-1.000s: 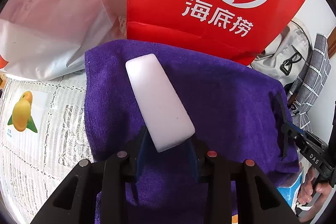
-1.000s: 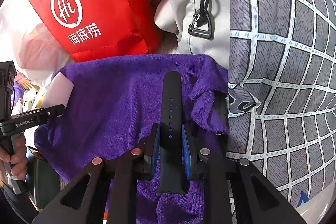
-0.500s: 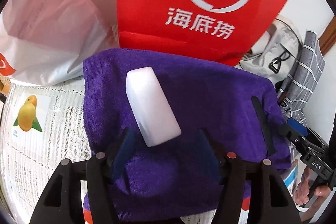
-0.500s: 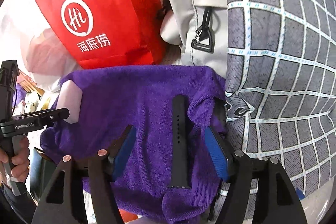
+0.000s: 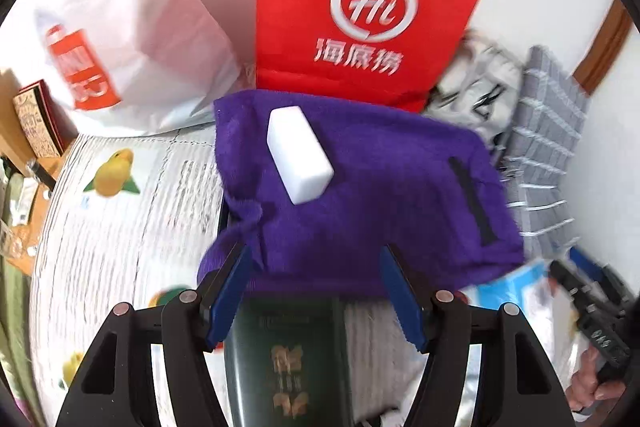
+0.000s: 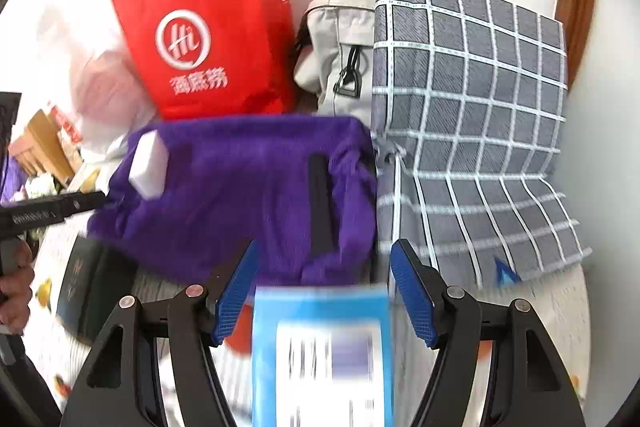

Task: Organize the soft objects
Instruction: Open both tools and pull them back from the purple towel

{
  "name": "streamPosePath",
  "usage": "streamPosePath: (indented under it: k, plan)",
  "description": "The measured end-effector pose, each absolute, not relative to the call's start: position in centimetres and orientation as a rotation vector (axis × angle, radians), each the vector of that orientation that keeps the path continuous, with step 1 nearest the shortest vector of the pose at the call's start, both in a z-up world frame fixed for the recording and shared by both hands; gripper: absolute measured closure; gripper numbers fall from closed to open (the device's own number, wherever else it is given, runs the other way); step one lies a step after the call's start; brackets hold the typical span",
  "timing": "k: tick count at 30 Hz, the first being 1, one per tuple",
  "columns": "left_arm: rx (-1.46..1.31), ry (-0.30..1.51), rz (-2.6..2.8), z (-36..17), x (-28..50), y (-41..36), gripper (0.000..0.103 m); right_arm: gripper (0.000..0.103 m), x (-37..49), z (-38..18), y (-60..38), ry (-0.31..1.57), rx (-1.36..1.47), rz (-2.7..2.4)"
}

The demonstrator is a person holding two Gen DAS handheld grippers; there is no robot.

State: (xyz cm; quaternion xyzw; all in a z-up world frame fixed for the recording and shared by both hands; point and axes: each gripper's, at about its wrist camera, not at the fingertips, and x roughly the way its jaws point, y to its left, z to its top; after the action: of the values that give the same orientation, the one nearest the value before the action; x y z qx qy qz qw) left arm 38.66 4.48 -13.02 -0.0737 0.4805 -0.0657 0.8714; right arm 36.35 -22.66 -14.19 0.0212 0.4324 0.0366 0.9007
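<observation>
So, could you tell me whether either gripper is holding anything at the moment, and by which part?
Nothing is held. The left gripper and right gripper are both open; the white block and black strap lie free on the purple towel.

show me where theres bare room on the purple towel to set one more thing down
The widest bare patch of the purple towel lies between the white sponge block and the black strap. The near edge is also free. The back is crowded by the red bag, grey pouch and checked cloth.
</observation>
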Motion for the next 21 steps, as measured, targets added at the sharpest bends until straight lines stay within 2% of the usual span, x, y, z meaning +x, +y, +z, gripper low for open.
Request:
streamPosePath:
  k: [4, 8, 21]
  plan:
    - [-0.166, 0.929, -0.153, -11.1, 33.6, 5.8, 0.039, 0.035, 32.4, -13.6, -22.6, 0.916, 0.06, 0.093]
    - [-0.165, 0.937, -0.161, -10.4, 30.0, 6.1, 0.039, 0.035, 28.3, -13.8, -22.3, 0.938, 0.103, 0.099]
    - [-0.169, 0.971, -0.136, -14.1, 20.1, 6.0, 0.039, 0.035, 17.1, -15.3, -19.0, 0.958, 0.152, 0.234]
